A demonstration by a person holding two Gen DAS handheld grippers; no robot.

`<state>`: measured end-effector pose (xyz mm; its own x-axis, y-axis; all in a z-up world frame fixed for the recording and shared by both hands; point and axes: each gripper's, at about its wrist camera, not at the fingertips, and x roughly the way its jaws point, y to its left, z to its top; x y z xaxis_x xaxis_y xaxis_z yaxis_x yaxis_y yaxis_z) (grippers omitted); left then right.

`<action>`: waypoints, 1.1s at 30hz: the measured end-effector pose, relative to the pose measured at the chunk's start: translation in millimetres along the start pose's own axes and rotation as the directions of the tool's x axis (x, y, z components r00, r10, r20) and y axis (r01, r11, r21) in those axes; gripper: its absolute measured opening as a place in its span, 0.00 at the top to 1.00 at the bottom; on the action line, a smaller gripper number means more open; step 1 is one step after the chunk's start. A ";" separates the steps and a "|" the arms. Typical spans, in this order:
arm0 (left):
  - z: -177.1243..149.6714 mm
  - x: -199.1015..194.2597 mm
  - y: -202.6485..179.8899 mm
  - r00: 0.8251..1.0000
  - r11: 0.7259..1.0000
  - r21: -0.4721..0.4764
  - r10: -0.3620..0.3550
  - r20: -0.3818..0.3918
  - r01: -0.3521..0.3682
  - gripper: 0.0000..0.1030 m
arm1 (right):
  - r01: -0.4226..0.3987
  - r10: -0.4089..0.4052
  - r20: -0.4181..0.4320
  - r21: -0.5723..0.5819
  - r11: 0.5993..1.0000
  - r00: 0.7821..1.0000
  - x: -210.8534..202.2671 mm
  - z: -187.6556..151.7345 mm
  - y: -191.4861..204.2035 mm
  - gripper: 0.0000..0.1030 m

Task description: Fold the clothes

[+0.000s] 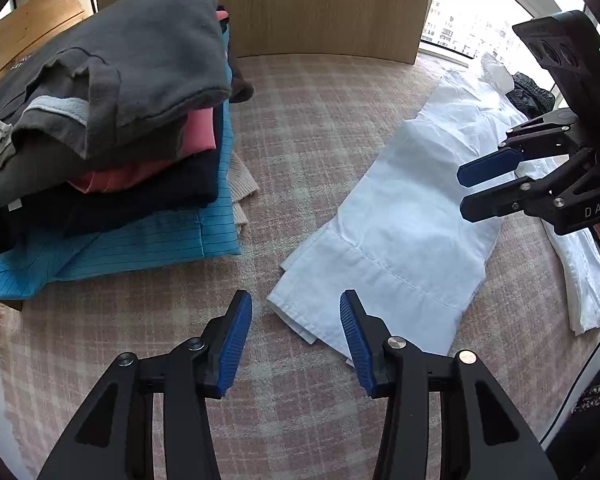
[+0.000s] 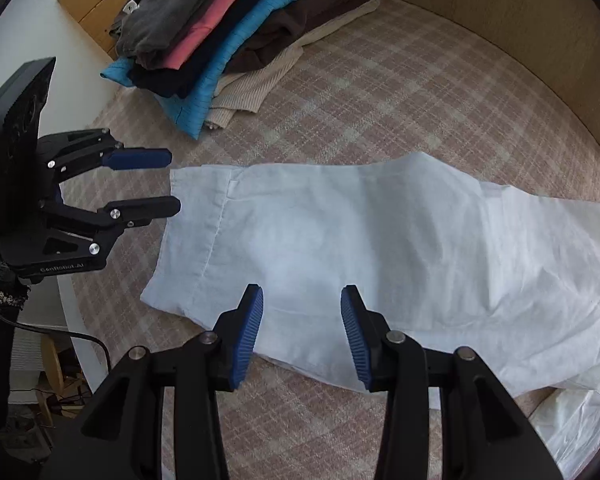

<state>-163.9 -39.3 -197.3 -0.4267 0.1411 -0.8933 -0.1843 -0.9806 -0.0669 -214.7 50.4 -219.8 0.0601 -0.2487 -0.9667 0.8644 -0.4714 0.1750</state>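
Observation:
A white garment [image 1: 400, 220] [image 2: 380, 240] lies folded lengthwise into a long strip on the checked blanket [image 1: 312, 120] [image 2: 380, 92]. My left gripper [image 1: 296, 308] [image 2: 174, 182] hovers at the strip's hemmed end. It is open, and its blue pads [image 1: 236, 340] hold nothing. My right gripper [image 2: 302, 300] [image 1: 462, 192] hangs over the near long edge further along the strip. Its jaws are also open, and no cloth is pinched between them. Both grippers point steeply down at the cloth.
A stack of folded clothes [image 1: 120, 140] [image 2: 228, 32], grey on top with pink, dark, blue and beige below, sits beside the hem end. A wooden panel [image 1: 300, 0] bounds the far side. A dark garment [image 1: 532, 92] lies past the white one. A cable [image 2: 80, 336] hangs off the blanket's edge.

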 end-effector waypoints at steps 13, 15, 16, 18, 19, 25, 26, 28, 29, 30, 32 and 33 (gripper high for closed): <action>2.8 11.9 -5.4 0.989 0.985 0.100 -0.140 -0.037 0.143 0.74 | -0.052 0.038 0.105 0.133 0.990 0.994 -22.3 53.4 -35.5 0.60; -0.1 9.1 -7.1 0.978 0.973 0.093 -0.207 -0.040 0.210 0.74 | -0.116 0.102 0.094 0.157 0.981 0.990 -16.4 69.0 -33.3 0.60; -1.5 8.7 -8.7 0.973 0.969 0.093 -0.227 -0.041 0.230 0.74 | -0.146 0.134 0.081 0.169 0.975 0.988 -11.0 76.6 -28.5 0.60; -3.8 9.7 -12.6 0.970 0.965 0.101 -0.238 -0.048 0.242 0.74 | -0.177 0.169 0.064 0.170 0.969 0.984 -0.6 89.8 -16.3 0.60; -5.0 10.7 -14.5 0.972 0.966 0.110 -0.228 -0.052 0.232 0.74 | -0.191 0.184 0.055 0.169 0.967 0.981 4.5 96.2 -10.1 0.60; -11.8 4.3 -3.5 0.996 0.991 0.107 -0.079 -0.028 0.082 0.70 | -0.117 0.118 0.002 0.139 0.983 0.993 30.4 115.6 -0.4 0.60; -12.9 5.3 1.8 0.998 0.993 0.098 -0.057 -0.031 0.060 0.69 | -0.119 0.121 -0.004 0.142 0.983 0.993 33.7 117.2 -1.8 0.60; -13.7 11.6 10.2 0.998 0.996 0.081 -0.041 -0.052 0.045 0.69 | -0.125 0.127 0.001 0.153 0.980 0.992 36.3 120.5 -5.2 0.60; -13.1 13.7 10.8 0.998 0.995 0.087 -0.043 -0.054 0.047 0.70 | -0.130 0.130 0.007 0.162 0.978 0.991 36.3 122.5 -7.1 0.60; -11.9 13.5 9.4 0.998 0.993 0.103 -0.051 -0.048 0.056 0.70 | -0.135 0.136 0.008 0.174 0.975 0.991 36.8 125.1 -9.4 0.60; -11.0 11.6 6.5 0.997 0.990 0.118 -0.068 -0.041 0.072 0.78 | -0.150 0.152 0.007 0.203 0.968 0.988 37.9 130.7 -14.3 0.60; -10.8 10.4 5.0 0.996 0.989 0.123 -0.076 -0.039 0.080 0.84 | -0.168 0.172 0.004 0.232 0.958 0.985 38.2 133.9 -18.0 0.60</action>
<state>-159.7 -44.2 -211.7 -0.3766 0.2100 -0.9023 -0.3251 -0.9420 -0.0836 -294.8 -64.0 -234.9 0.2055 -0.3295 -0.9215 0.7022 -0.6062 0.3734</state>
